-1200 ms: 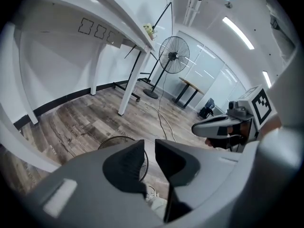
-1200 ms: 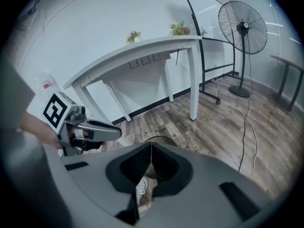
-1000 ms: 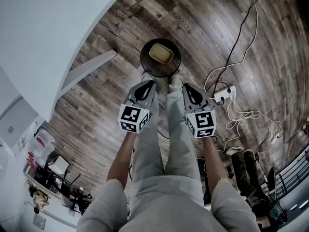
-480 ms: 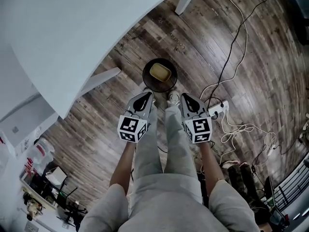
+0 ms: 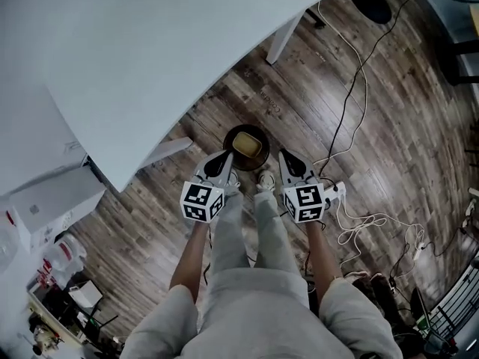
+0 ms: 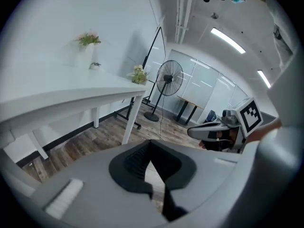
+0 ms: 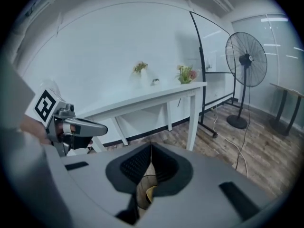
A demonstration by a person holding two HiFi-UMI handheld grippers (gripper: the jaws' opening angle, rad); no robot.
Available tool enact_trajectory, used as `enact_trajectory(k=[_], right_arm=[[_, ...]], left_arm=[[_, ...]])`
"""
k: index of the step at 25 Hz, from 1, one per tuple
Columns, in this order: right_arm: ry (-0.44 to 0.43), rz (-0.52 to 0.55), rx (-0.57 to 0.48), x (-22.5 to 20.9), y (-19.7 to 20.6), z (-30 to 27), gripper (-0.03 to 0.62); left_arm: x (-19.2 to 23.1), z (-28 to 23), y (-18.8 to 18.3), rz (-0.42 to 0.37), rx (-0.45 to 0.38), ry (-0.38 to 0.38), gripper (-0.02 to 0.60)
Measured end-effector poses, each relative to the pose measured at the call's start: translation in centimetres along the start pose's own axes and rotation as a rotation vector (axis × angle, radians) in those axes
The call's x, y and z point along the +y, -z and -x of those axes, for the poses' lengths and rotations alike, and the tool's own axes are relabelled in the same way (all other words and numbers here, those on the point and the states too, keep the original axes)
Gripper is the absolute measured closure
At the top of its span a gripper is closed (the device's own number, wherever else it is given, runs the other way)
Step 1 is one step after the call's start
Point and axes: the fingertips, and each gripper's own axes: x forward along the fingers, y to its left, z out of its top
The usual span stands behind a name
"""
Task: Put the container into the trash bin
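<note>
Location: container [image 5: 248, 144] lies inside the round dark trash bin [image 5: 228, 137] on the wood floor [image 5: 389, 103], just ahead of the person's shoes [image 5: 266, 179].
Left fingers: pressed together with nothing between them; left gripper [image 5: 224, 156] is held in the air at the bin's near side.
Right fingers: right gripper [image 5: 286, 155] has its tips pressed together and is also empty; only floor and a sliver of the bin show past them.
Progress: task looks finished, container in and both grippers free.
Risk, bin: shoes stand just beside it, so a careless step could knock it over and spill the container.
Risk, footing: cables [image 5: 352, 118] and a power strip [image 5: 334, 193] lie near the right foot and could snag a step back.
Risk, worktop: white worktop [image 5: 150, 58] hangs close on the left, so a raised gripper could bump it.
</note>
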Motion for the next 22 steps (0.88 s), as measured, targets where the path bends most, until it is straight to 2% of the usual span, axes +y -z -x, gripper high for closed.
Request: enact_trajectory(k=[9,17,22], right_arm=[[0.031,0.026,-0.096,-0.8,-8.4,2.6,0.58],[0.056,0.064,-0.144,-1.4,-14.1,5.3,0.58],[0.054,0.066,-0.167,-1.2,-16.1,7.4,0.58]], left_arm=[[-0.7,1.5,-9.0,-0.075,-0.076,-0.005,0.571],[-1.5,3.7,-13.8,-0.12,-0.1,-0.008,0.571],[-2.3,5.7,-15.6,-0.127,-0.109,-0.025,0.569]])
